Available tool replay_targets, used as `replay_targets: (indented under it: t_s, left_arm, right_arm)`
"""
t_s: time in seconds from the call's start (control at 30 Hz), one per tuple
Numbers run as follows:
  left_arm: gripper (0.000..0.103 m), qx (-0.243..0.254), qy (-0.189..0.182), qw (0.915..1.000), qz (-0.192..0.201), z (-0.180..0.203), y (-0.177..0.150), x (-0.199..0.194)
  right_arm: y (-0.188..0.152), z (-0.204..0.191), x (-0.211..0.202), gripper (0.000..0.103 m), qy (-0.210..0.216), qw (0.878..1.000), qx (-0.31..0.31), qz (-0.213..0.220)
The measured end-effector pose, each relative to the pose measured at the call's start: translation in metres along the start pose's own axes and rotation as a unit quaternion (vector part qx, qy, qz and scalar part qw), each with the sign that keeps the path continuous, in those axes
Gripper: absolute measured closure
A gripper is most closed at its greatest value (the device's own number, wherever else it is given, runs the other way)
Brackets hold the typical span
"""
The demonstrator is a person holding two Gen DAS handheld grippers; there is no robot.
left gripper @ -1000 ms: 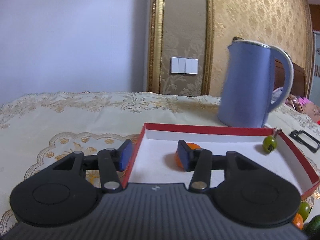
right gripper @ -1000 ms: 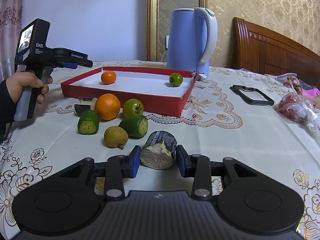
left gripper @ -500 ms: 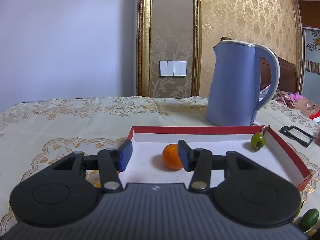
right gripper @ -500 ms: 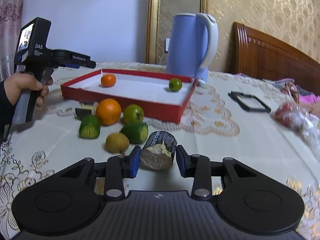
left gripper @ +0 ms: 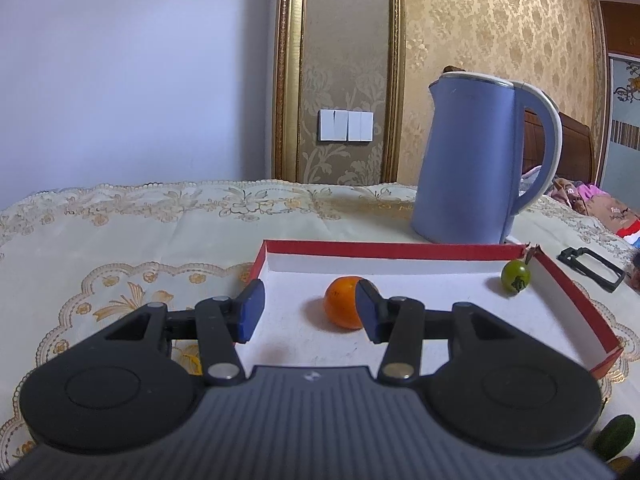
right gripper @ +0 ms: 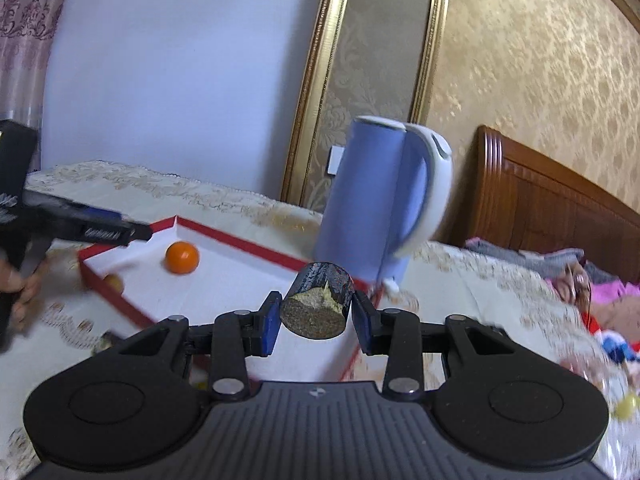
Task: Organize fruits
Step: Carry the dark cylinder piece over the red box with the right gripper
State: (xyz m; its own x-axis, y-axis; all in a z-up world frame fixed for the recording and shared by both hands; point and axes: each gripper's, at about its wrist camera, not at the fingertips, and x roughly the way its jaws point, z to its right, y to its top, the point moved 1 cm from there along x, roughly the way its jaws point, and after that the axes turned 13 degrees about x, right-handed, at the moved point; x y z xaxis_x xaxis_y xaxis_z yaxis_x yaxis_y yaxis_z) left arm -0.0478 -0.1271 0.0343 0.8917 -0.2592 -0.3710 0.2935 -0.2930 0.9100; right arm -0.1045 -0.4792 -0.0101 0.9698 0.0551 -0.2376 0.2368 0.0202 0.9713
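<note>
Gold-patterned wallpaper is backing a desk point(left gripper: 120, 240) draped in a cream embroidered cloth. Right hand-held gripper point(right gripper: 315, 322) is clamping a short dark cylinder with a rough pale cut face point(right gripper: 316, 304), holding it in the air over the near edge of the shallow red-rimmed white tray point(right gripper: 248, 246). Left hand-held gripper point(left gripper: 308, 312) is hovering at the tray's corner, jaws apart, gripping nothing. Small round orange fruit point(left gripper: 343, 307) and small green fruit point(left gripper: 515, 275) are lying in the tray. Tall blue electric kettle point(left gripper: 472, 160) is standing behind.
</note>
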Motion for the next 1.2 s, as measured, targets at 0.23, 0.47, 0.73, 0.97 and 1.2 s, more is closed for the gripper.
replay_targets:
  t_s: [0.23, 0.47, 0.73, 0.97, 1.2]
  left_arm:
    - [0.057, 0.004, -0.003, 1.0000, -0.007, 0.002, -0.001, 0.002]
    - [0.057, 0.003, -0.005, 0.9999, -0.010, 0.002, -0.002, 0.004]
    - [0.057, 0.007, -0.008, 0.9998, -0.015, 0.003, -0.003, 0.006]
    - [0.057, 0.009, -0.008, 0.9998, -0.016, 0.003, -0.003, 0.007]
    - [0.057, 0.009, -0.008, 0.9998, -0.016, 0.004, -0.004, 0.007]
  right_arm:
    - [0.017, -0.004, 0.043, 0.066, 0.006, 1.000, -0.015, -0.005]
    - [0.008, -0.004, 0.075, 0.066, 0.003, 0.999, -0.019, -0.032]
    - [0.002, 0.003, 0.087, 0.066, -0.002, 0.999, -0.011, -0.043]
    - [0.000, 0.006, 0.093, 0.066, -0.004, 0.999, -0.010, -0.053]
    - [-0.001, 0.006, 0.097, 0.066, -0.004, 0.998, -0.013, -0.061]
